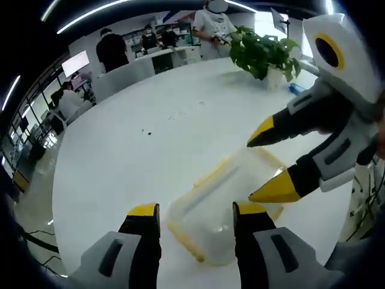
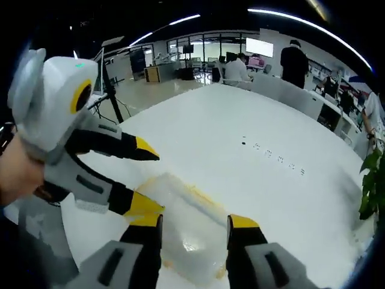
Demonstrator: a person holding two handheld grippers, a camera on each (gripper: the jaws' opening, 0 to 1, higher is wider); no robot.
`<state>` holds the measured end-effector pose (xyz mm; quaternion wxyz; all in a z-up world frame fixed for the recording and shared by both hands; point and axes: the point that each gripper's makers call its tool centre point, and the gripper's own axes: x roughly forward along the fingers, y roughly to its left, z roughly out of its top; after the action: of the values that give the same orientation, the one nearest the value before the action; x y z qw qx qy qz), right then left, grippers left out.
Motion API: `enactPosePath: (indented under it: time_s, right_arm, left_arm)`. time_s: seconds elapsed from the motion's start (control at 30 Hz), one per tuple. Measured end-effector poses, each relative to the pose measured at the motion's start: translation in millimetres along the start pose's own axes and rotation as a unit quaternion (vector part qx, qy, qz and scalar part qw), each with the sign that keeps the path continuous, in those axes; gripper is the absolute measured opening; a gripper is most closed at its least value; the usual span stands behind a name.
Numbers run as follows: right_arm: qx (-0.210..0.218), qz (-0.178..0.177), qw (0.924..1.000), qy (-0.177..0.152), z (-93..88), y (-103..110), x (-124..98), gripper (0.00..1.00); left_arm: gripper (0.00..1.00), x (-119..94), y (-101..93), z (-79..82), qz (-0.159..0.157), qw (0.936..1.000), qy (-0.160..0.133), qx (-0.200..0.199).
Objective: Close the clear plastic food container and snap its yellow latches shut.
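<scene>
A clear plastic food container (image 1: 212, 208) with yellow latches lies on the white table (image 1: 138, 156), its lid resting on top. My left gripper (image 1: 197, 211) hovers open over its near end, jaws to either side. My right gripper (image 1: 255, 170) reaches in from the right, open, its yellow tips above the container's far corner. In the right gripper view the container (image 2: 183, 220) lies just ahead of my open right gripper (image 2: 192, 221), and the left gripper (image 2: 155, 183) stands open at the container's left end, held by a hand (image 2: 15, 171). Whether any latch is snapped down I cannot tell.
A potted green plant (image 1: 264, 51) and a small blue object (image 1: 295, 88) stand at the table's far side; the plant (image 2: 373, 180) is at the right edge. Dark specks (image 2: 274, 156) dot the tabletop. People and desks (image 1: 150, 45) are beyond the table.
</scene>
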<state>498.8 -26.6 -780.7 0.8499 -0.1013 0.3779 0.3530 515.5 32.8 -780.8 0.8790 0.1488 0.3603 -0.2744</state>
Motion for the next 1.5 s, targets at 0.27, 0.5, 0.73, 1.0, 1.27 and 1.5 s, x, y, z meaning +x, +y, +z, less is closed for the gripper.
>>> enactPosePath:
  time_s: [0.27,0.5,0.73,1.0,1.27,1.5]
  right_arm:
    - [0.07,0.013,0.9966,-0.042,-4.3,-0.7,-7.7,0.39]
    - [0.116,0.016,0.9904,-0.074,-6.1,-3.1,-10.7,0.41]
    - [0.193,0.015,0.9743,-0.116,-8.1,-7.1,-9.5,0.44]
    - [0.168,0.016,0.9805,-0.1,-11.0,-8.1,-9.2,0.45]
    - [0.136,-0.089,0.9831,-0.085,-39.7,-31.6,-10.7,0.47]
    - [0.165,-0.068,0.9806,-0.081,-51.1,-27.1,0.4,0.48]
  left_arm:
    - [0.47,-7.2,7.2,-5.3,-0.015,0.9948,-0.045,-0.09]
    - [0.48,-13.5,5.4,-9.2,-0.05,0.9797,-0.079,-0.177]
    - [0.5,-15.2,14.4,-23.1,-0.039,0.9751,-0.083,-0.202]
    - [0.5,-12.1,6.0,-23.8,-0.044,0.972,-0.075,-0.218]
    - [0.49,-5.2,4.8,-40.6,-0.025,0.9753,-0.051,-0.214]
    - [0.41,1.4,0.2,-40.3,-0.029,0.9732,-0.069,-0.218]
